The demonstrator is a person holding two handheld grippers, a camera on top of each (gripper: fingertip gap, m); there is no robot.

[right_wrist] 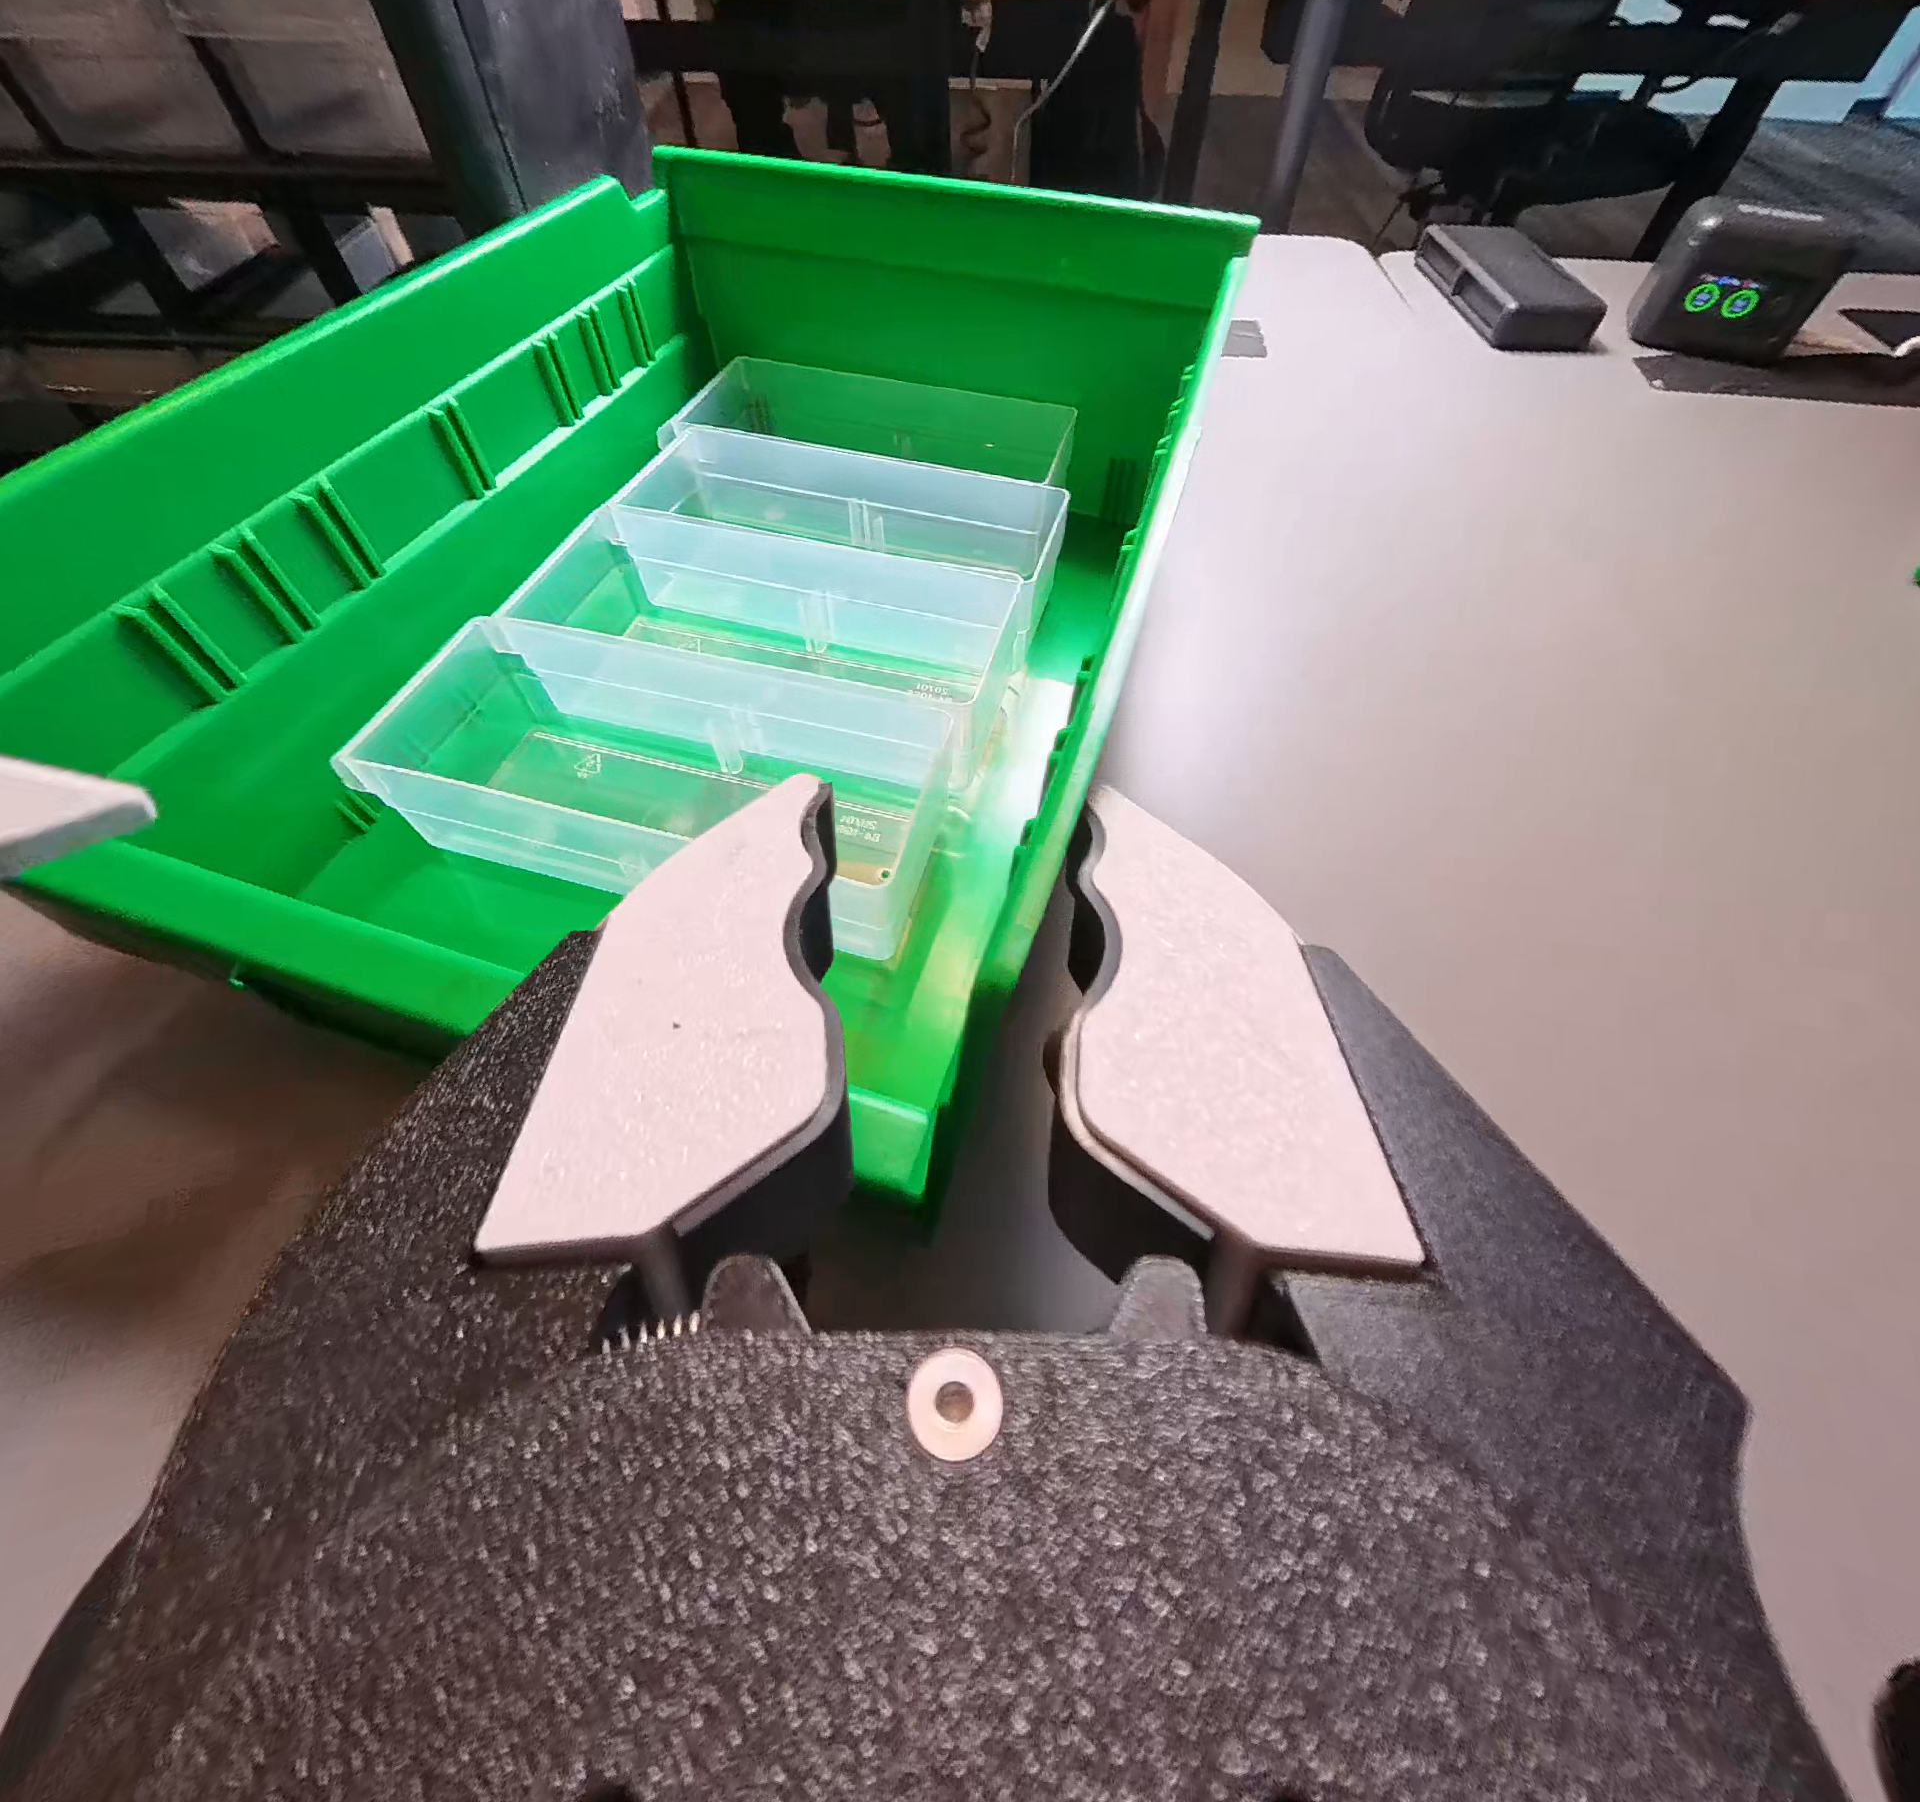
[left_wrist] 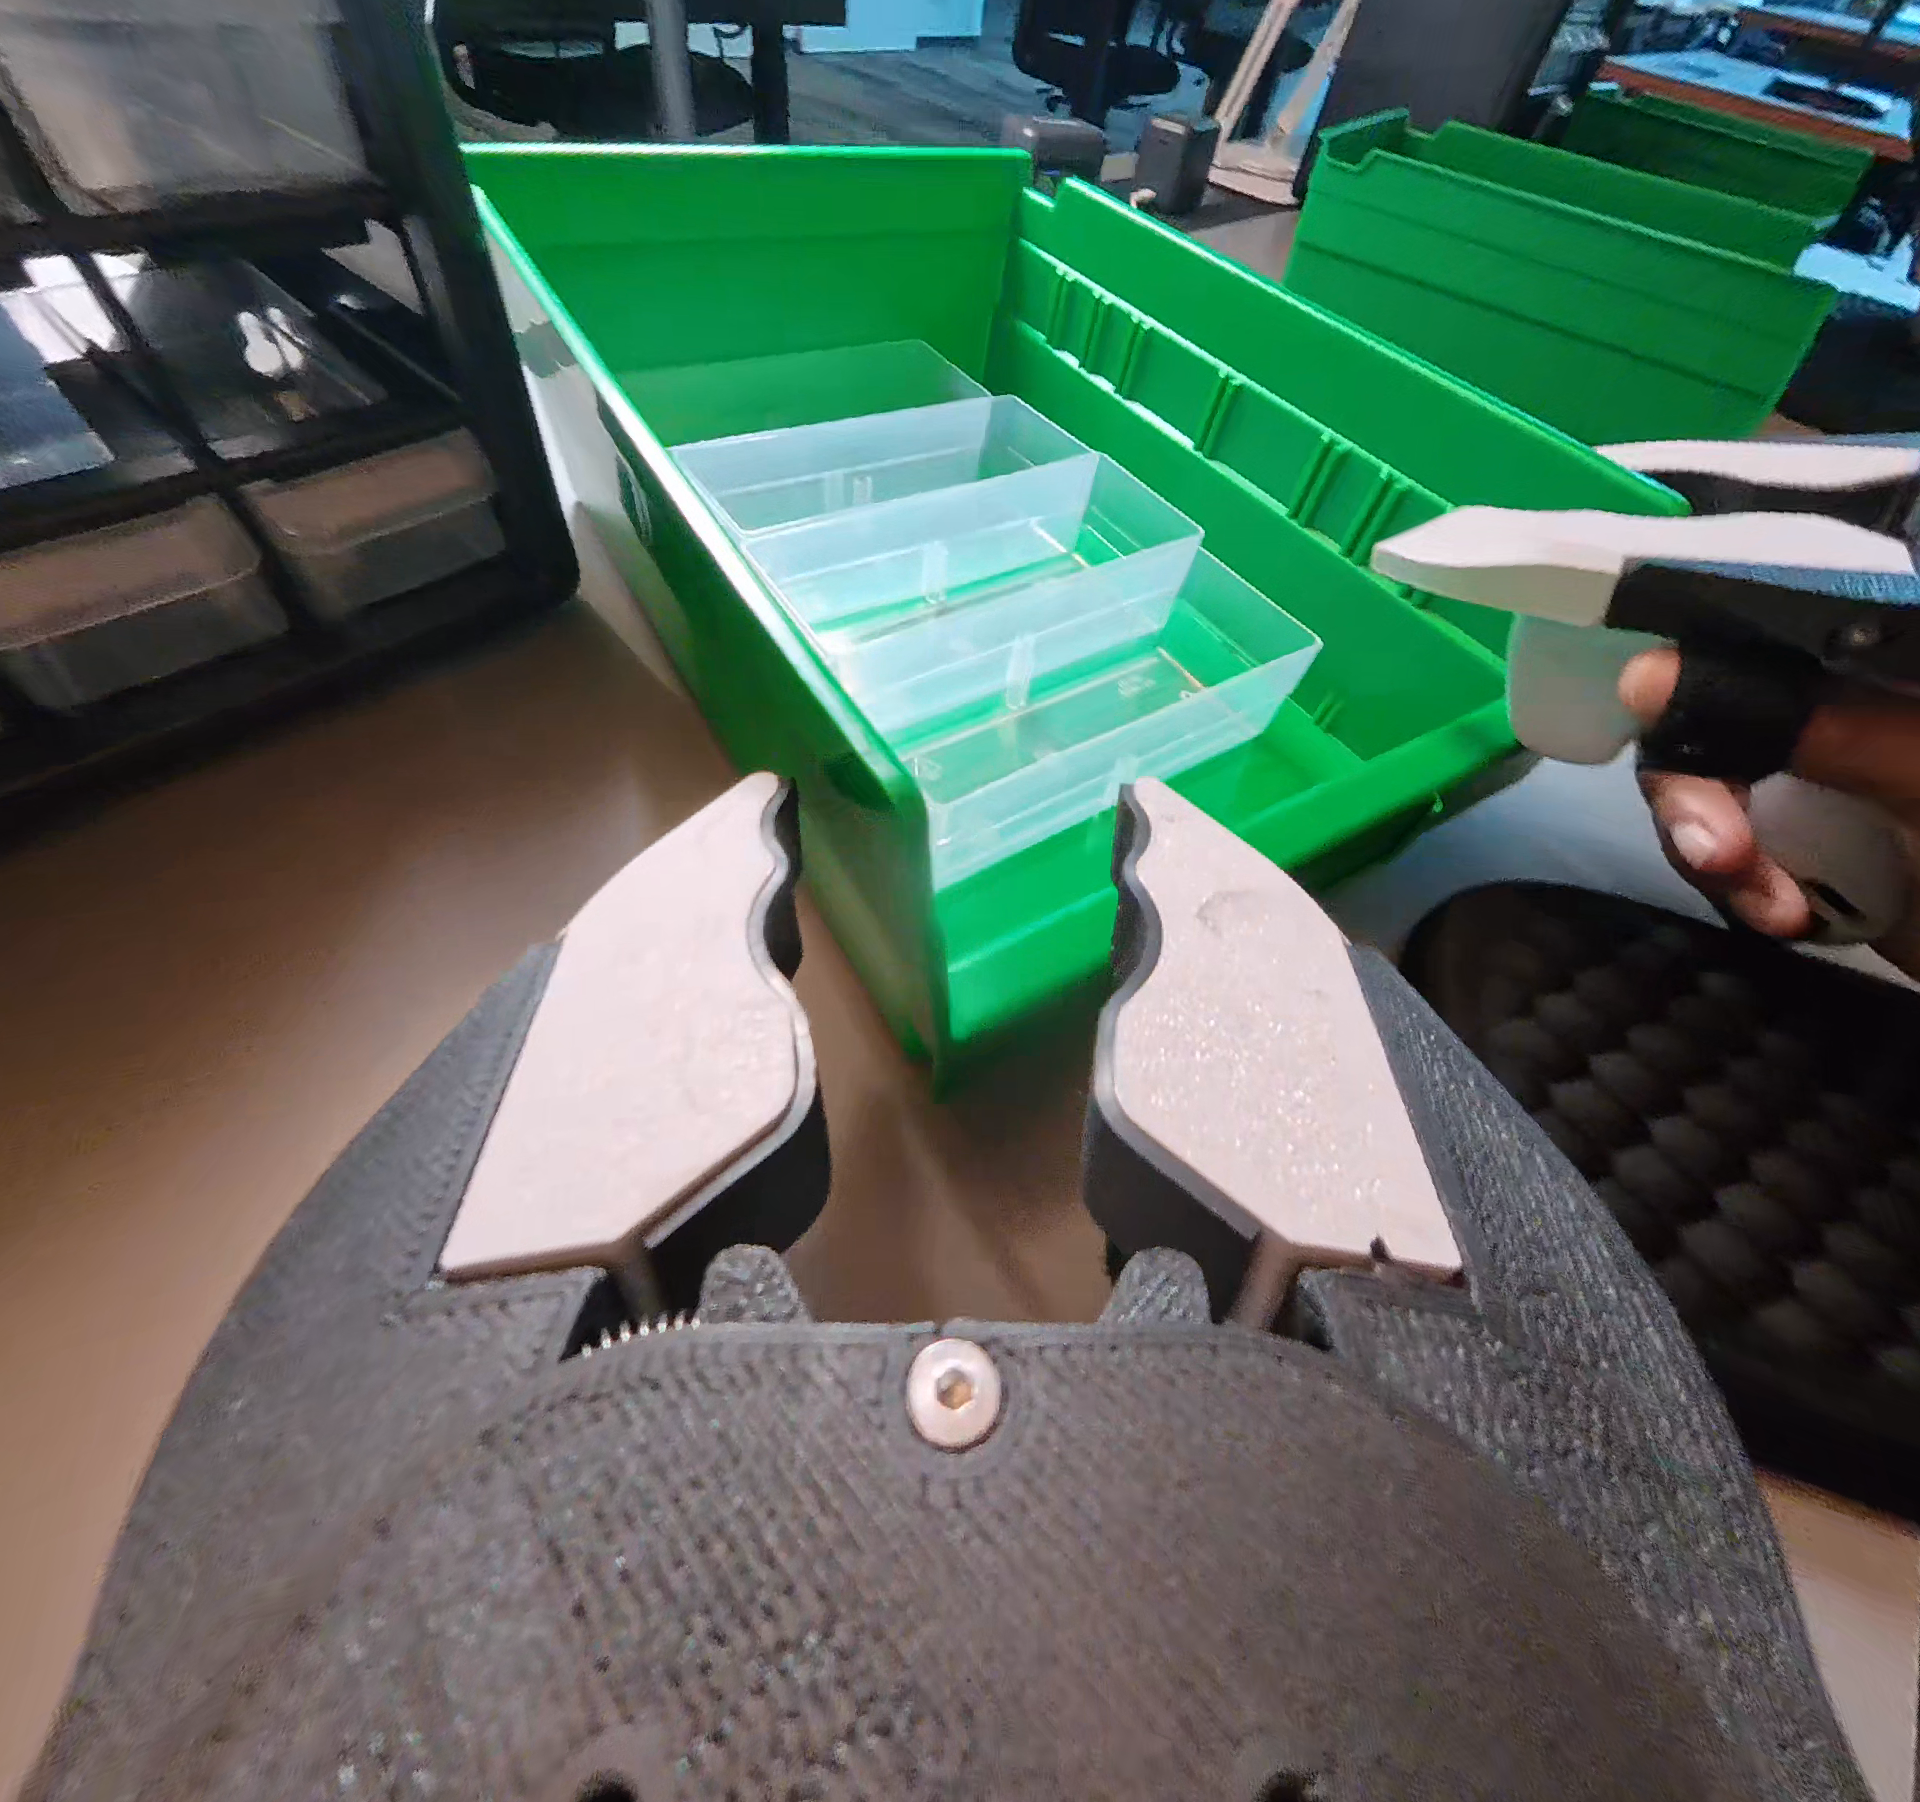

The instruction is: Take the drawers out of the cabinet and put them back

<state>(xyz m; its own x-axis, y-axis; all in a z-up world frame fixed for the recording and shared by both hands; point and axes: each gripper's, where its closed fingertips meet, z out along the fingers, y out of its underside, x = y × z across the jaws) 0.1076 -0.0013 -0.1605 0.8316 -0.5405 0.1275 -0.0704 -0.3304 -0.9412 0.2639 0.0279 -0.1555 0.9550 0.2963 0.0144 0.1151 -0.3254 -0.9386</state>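
Note:
Several clear plastic drawers (left_wrist: 1101,713) lie overlapped in a row inside a green bin (left_wrist: 748,246) on the table. They also show in the right wrist view (right_wrist: 582,765), in the same bin (right_wrist: 935,266). The black cabinet (left_wrist: 447,298) with translucent drawers stands left of the bin, and its drawers show at the upper left of the right wrist view (right_wrist: 260,59). My left gripper (left_wrist: 956,807) is open and empty at the bin's near left corner. My right gripper (right_wrist: 956,807) is open and empty at the bin's near right corner; it also shows from the side (left_wrist: 1507,516), held by a hand.
A black foam mat (left_wrist: 1662,1077) lies right of the bin's near end. A second green bin (left_wrist: 1558,277) stands at the back right. Two dark devices (right_wrist: 1745,292) sit on the grey table (right_wrist: 1558,713) beyond the bin. Desks and chairs fill the background.

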